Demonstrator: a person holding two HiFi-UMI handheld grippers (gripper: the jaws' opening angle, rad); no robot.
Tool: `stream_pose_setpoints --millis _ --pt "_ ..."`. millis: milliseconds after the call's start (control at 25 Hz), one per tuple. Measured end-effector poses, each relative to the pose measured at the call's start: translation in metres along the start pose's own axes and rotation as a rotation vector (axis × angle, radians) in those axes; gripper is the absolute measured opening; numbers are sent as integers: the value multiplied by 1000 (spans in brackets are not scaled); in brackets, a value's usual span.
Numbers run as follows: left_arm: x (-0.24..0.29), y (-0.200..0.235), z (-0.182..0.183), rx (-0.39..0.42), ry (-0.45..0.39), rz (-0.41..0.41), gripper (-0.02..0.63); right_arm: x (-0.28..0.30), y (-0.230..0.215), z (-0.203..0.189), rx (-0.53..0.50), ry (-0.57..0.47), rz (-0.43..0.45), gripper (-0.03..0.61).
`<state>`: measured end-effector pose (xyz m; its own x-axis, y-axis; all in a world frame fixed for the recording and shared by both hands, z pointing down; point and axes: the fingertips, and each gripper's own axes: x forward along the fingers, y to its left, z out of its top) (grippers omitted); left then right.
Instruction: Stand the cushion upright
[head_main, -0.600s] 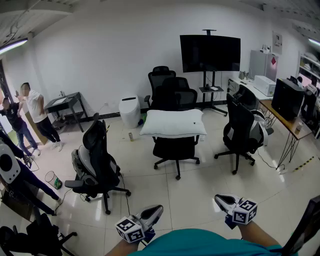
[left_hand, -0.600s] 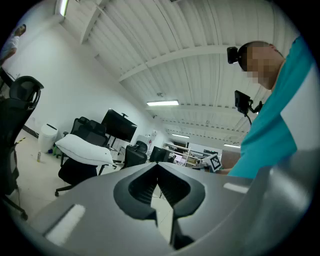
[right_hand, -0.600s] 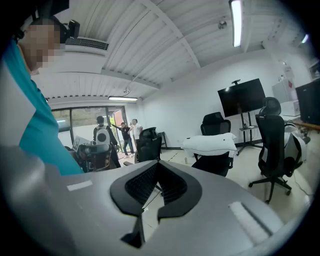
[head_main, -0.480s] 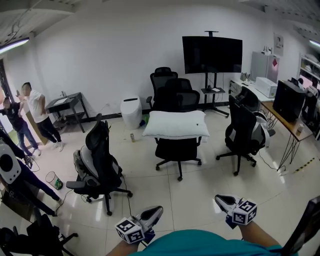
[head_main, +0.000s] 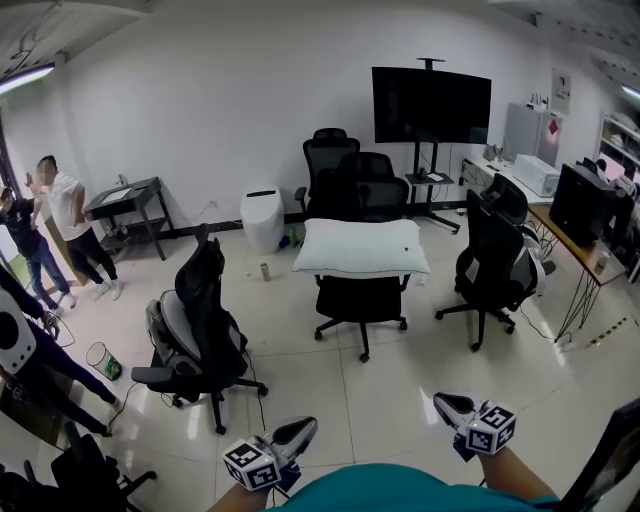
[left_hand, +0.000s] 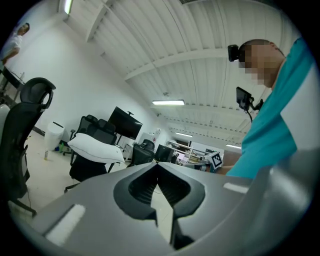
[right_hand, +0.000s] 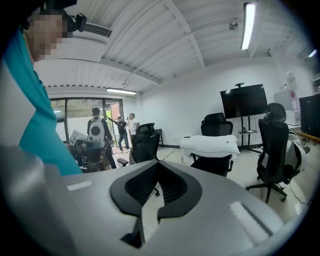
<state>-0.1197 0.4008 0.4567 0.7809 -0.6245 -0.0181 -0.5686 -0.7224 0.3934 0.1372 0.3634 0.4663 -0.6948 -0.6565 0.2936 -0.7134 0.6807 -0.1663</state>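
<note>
Risks first, because there are a few. The white rectangular fabric cushion (head_main: 362, 262) lies flat across the seat of a black swivel office chair (head_main: 360, 302) and overhangs it on both sides. That chair stands on castors. If I push the cushion from the front, I expect the whole chair to roll or spin away over the glossy tiled floor (head_main: 400, 385) rather than the cushion tipping up. It looks soft too, so if I pinch just one edge it may fold or slide off the seat. Only the backrest is there to prop it, so it could flop flat again if I release it before it leans properly. On the way in, a black high-backed chair (head_main: 200, 320) on the left and a dark chair (head_main: 495, 265) on the right flank my path, and clipping either would send it rolling.

Now the tools. The left hand-held gripper (head_main: 298, 431) is fully closed, jaws meeting tip to tip, with nothing between them. The right hand-held gripper (head_main: 451, 405) is the same, pinched together and empty. Both sit low in the head view, close to my body.

The cushion is well apart from both, straight ahead across open floor, roughly midway between the two. In the left gripper view it shows left of the jaw tips, and in the right gripper view it shows right of them.
</note>
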Motion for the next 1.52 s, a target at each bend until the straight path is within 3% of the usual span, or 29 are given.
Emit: stream_pose_setpoints --millis 320,680,920,1240,1520 --pt "82 36 12 19 -7 14 12 37 -97 9 45 -21 22 3" --pt "227 81 58 -11 -64 114 12 101 -245 78 9 -34 169 3" --pt "283 118 76 -7 -44 126 12 139 -301 95 8 -20 193 3" --pt "345 225 97 -23 -28 48 12 223 -364 120 1 10 126 3" --pt "385 343 133 -22 52 -39 12 301 -417 165 51 -10 3 3"
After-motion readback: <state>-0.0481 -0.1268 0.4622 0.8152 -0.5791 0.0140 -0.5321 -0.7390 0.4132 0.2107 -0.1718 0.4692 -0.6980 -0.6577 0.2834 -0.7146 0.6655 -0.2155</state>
